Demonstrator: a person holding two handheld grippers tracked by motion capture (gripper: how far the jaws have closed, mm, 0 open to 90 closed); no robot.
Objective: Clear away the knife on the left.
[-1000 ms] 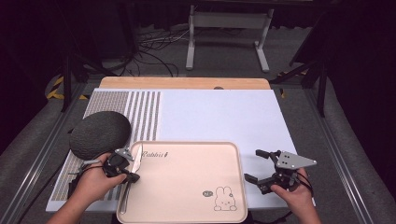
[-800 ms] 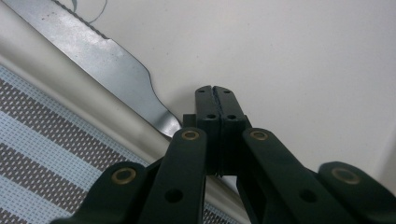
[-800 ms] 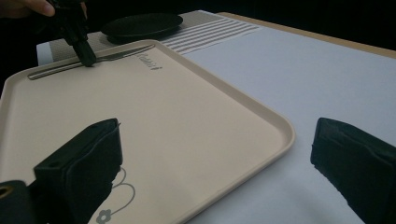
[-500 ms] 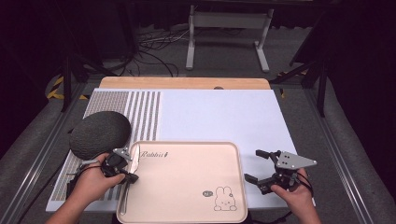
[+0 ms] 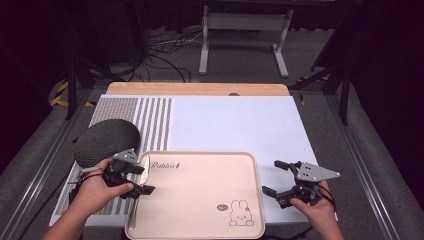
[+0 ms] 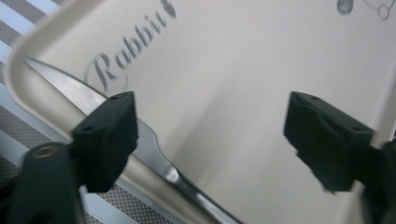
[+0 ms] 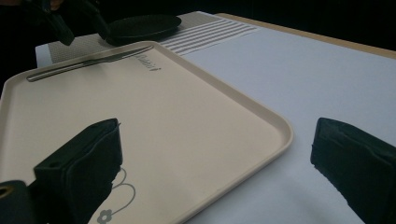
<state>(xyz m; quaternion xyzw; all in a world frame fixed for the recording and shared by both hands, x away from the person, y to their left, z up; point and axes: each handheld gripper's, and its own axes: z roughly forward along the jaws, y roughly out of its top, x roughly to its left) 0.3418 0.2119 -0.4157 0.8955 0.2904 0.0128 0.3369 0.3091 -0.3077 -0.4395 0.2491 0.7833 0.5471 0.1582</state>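
Dark round plate (image 5: pixel 106 142) is seen far left on the striped mat (image 5: pixel 155 120). Left gripper (image 5: pixel 137 179) is held over the tray's left edge, jaws spread wide, nothing gripped. Metal utensil (image 5: pixel 138 200) is laid inside the beige tray (image 5: pixel 200 200) along its left rim. Right gripper (image 5: pixel 274 179) is held just right of the tray, jaws apart, empty.

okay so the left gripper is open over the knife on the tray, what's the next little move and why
Probably lower the left gripper and close on the knife. Its jaws stand open, the knife lies loose along the tray edge beside one jaw, ungripped, and the right gripper hangs open beside the tray's other side.
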